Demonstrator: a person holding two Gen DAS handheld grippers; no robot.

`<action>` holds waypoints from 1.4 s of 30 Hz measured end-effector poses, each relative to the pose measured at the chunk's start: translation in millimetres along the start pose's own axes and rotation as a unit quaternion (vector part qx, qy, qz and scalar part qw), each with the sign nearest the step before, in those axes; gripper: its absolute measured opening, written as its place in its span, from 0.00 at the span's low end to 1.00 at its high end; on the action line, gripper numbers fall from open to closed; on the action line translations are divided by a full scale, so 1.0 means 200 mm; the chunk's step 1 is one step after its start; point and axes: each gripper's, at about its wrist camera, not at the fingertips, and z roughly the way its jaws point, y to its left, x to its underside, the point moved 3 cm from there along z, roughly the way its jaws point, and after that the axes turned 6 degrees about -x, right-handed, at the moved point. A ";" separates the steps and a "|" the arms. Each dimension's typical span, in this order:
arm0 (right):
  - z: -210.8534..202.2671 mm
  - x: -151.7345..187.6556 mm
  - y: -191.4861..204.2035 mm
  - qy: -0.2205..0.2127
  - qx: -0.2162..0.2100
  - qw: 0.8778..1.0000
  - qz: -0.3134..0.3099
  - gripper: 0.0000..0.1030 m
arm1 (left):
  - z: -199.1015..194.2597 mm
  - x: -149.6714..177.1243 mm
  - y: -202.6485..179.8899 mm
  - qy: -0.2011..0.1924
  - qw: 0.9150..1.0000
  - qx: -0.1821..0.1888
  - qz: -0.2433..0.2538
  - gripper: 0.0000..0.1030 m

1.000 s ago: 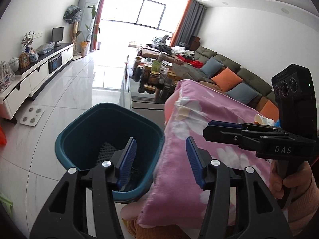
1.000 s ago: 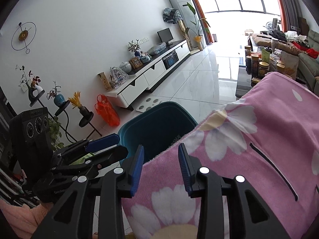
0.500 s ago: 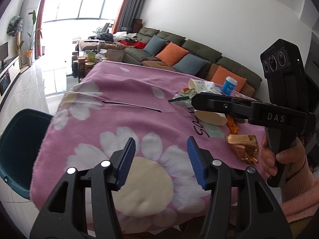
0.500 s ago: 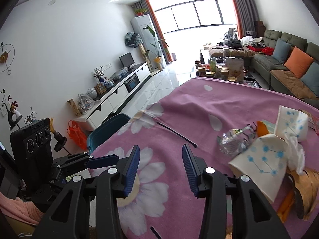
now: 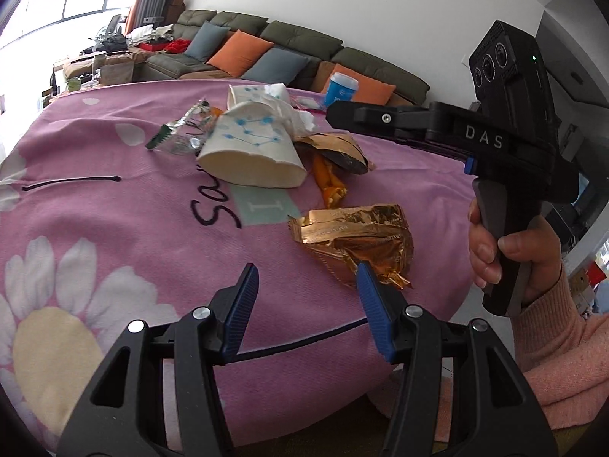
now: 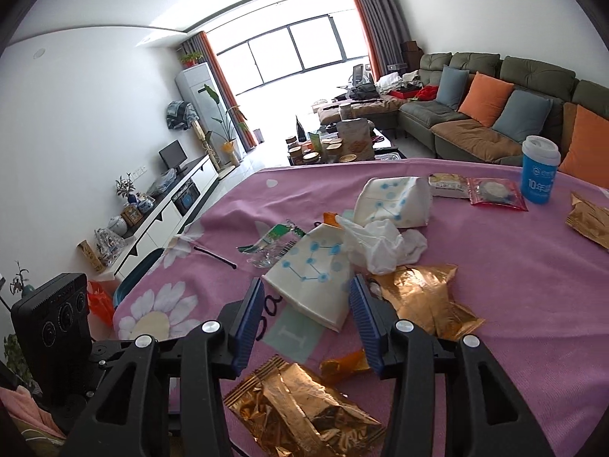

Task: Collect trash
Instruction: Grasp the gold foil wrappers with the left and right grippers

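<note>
Trash lies on the pink flowered tablecloth [image 5: 114,236]. A crumpled gold wrapper [image 5: 357,236] lies just ahead of my open left gripper [image 5: 308,289], its corner by the right finger; it also shows in the right wrist view [image 6: 300,403]. A flattened white paper cup with blue dots [image 5: 251,152] lies further in. My right gripper [image 6: 306,304] is open above that cup [image 6: 312,270]. White tissue [image 6: 380,243], a second cup [image 6: 396,202], another gold wrapper [image 6: 422,301], an orange wrapper [image 5: 329,182] and a clear wrapper [image 5: 179,133] lie around.
A blue lidded cup [image 6: 538,171] stands at the table's far right, near flat snack packets [image 6: 495,190]. The teal bin [image 6: 131,278] shows below the table's left edge. A sofa [image 6: 495,114] and a loaded coffee table [image 6: 335,144] stand behind.
Both grippers have swung from the teal bin beside the table, right across the tablecloth, to the trash pile. Both have stayed open and empty.
</note>
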 end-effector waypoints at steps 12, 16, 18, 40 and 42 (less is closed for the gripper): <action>-0.04 0.03 -0.17 -0.007 0.028 0.999 0.026 0.48 | 0.14 -0.05 -0.03 0.035 0.998 0.034 -0.032 0.51; -0.03 0.05 -0.21 -0.005 0.050 0.998 0.030 0.51 | 0.15 -0.07 -0.02 0.041 0.997 0.041 -0.050 0.37; -0.03 0.05 -0.25 -0.006 0.057 0.998 0.038 0.55 | 0.16 -0.07 -0.01 0.045 0.997 0.039 -0.054 0.30; 0.06 0.05 -0.38 0.029 0.050 0.996 0.065 0.28 | 0.02 -0.08 0.09 0.017 0.998 0.019 -0.063 0.11; 0.05 0.05 -0.39 0.026 0.046 0.996 0.066 0.19 | -0.01 -0.08 0.10 0.010 0.998 0.015 -0.063 0.11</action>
